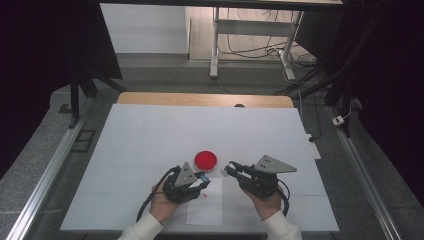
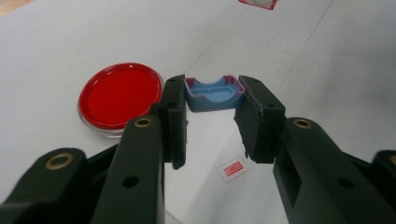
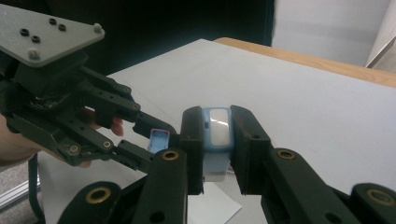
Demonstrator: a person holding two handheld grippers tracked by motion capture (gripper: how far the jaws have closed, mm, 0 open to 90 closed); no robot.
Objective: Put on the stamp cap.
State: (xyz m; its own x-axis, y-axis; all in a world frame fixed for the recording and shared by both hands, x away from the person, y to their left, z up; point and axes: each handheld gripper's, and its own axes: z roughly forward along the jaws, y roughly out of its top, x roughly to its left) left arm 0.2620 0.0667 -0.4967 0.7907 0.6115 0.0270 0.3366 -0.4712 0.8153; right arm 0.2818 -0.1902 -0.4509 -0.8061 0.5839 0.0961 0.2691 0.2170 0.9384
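White table [image 1: 150,135] mostly bare, left claw [image 2: 212,100] gripping blue clip [image 2: 212,95], right claw [image 3: 217,135] clamping blue band [image 3: 217,128]

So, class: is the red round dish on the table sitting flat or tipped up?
Flat. The red round dish rests level on the white table cover, beside the left gripper, which does not touch it.

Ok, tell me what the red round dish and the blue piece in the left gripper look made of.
Red round dish: likely clear plastic, glossy see-through rim around a red inside. Blue piece: looks like matte moulded plastic, smooth with reddish edges, held in the left gripper.
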